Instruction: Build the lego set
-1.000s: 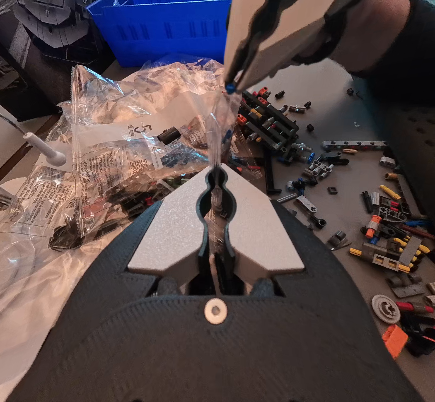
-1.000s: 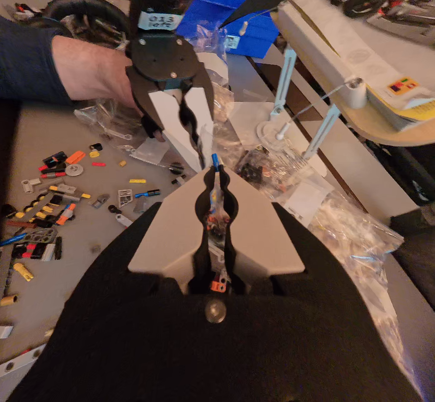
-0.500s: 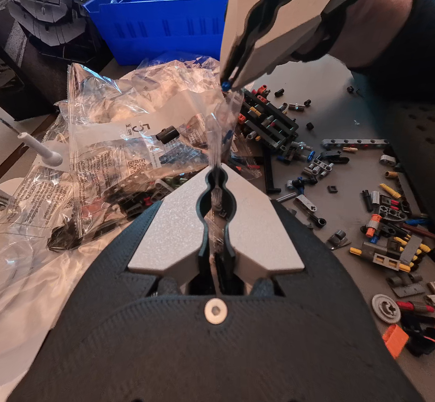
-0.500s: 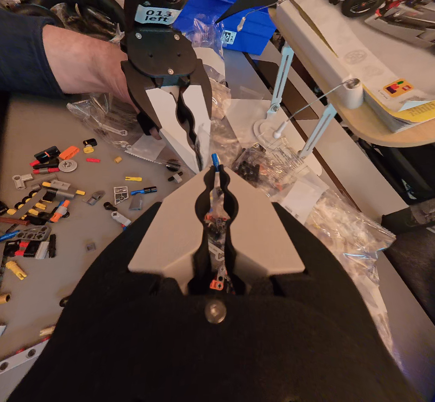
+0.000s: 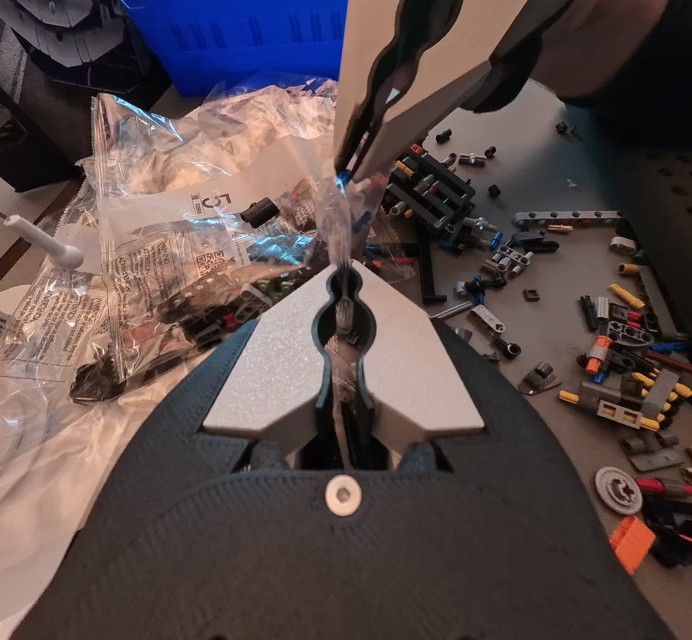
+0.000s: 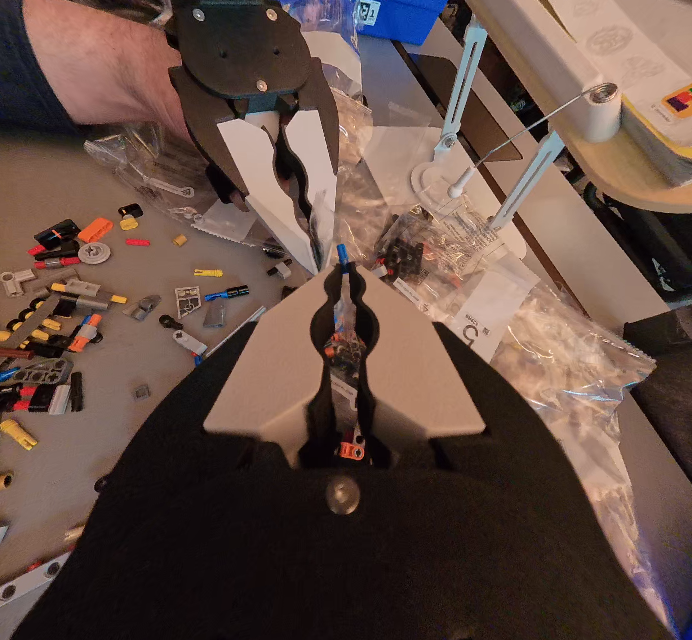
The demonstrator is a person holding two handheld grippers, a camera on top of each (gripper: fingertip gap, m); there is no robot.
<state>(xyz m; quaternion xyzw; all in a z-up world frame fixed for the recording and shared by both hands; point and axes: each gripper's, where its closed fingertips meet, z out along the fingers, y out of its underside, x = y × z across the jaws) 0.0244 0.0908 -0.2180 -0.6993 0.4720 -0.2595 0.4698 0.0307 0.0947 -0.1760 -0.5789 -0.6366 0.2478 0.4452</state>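
My left tool (image 5: 342, 270) is clamped on a small clear plastic bag (image 5: 339, 223), pinching a twisted strip of film at its tip. My right tool (image 6: 343, 269) grips the other end of that same bag, with a blue pin (image 6: 341, 253) sticking out just past its tip. In the left wrist view the right tool (image 5: 348, 172) comes down from above, and the film is stretched taut between the two tips, above the worktop (image 5: 554, 168). Small parts, orange and black among them, show through the film in the gap between the right tool's fingers (image 6: 277, 359).

Under the bag and to the left in the left wrist view: a heap of sealed parts bags (image 5: 161, 247), clear, with printed white panels. Behind them, a blue bin (image 5: 243, 22).

Loose Lego pieces (image 5: 621, 359) are scattered over the grey worktop, yellow, red, orange, black and grey. A partly built black frame (image 5: 430, 195) lies near the right tool's tip, with a long grey beam (image 5: 569, 215) beside it.

In the right wrist view, a white stand (image 6: 449, 142) rises at the worktop's edge, holding up a tilted board with a booklet (image 6: 636, 41).
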